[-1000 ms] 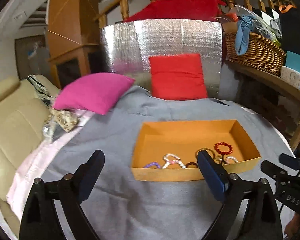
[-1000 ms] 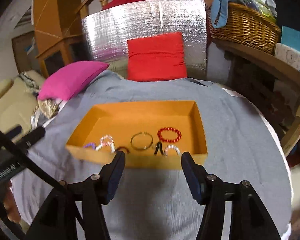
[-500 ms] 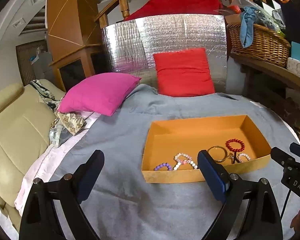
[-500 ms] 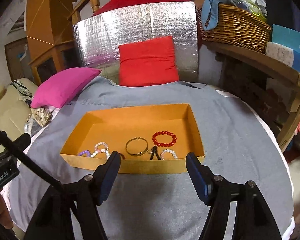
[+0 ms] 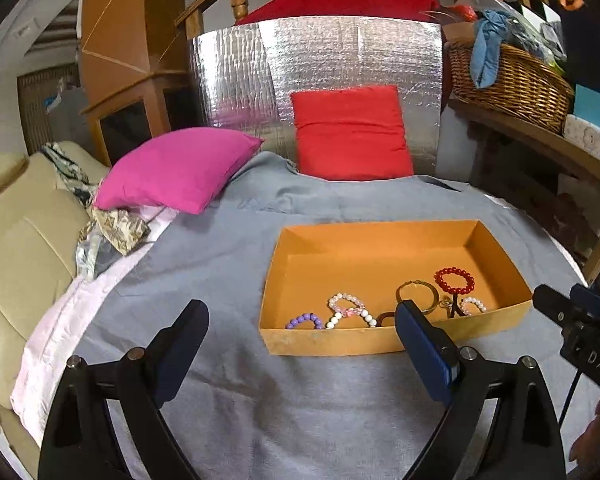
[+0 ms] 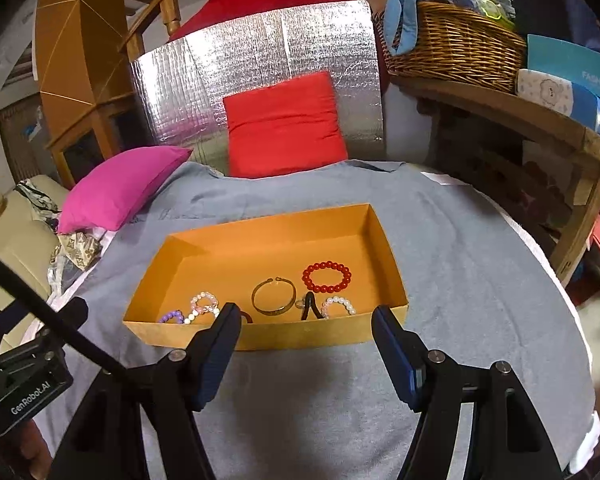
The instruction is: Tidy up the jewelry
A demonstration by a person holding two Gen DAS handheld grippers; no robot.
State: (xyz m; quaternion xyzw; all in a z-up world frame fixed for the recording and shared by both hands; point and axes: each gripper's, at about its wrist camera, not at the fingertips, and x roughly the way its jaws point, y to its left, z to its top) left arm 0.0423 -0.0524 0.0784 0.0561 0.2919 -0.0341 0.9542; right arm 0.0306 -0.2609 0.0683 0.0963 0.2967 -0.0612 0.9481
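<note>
An orange box (image 5: 384,236) (image 6: 260,236) sits on the grey cloth. Inside lie a red bead bracelet (image 5: 454,280) (image 6: 326,277), a gold bangle (image 5: 417,294) (image 6: 273,296), a pink-and-white bead bracelet (image 5: 348,307) (image 6: 202,306), a purple bead bracelet (image 5: 304,320) (image 6: 171,316), a small white bead bracelet (image 5: 472,305) (image 6: 338,305) and a dark clip (image 6: 310,305). My left gripper (image 5: 300,332) is open and empty in front of the box's left end. My right gripper (image 6: 306,334) is open and empty just before the box's near wall.
A pink pillow (image 5: 176,168) and a red pillow (image 5: 350,132) lie behind the box against a silver foil panel (image 5: 320,60). A wicker basket (image 6: 452,44) stands on a wooden shelf at right. A beige sofa (image 5: 16,248) is at left.
Both grippers have pulled back and risen from the box, so more of its inside shows. The jewelry has not moved.
</note>
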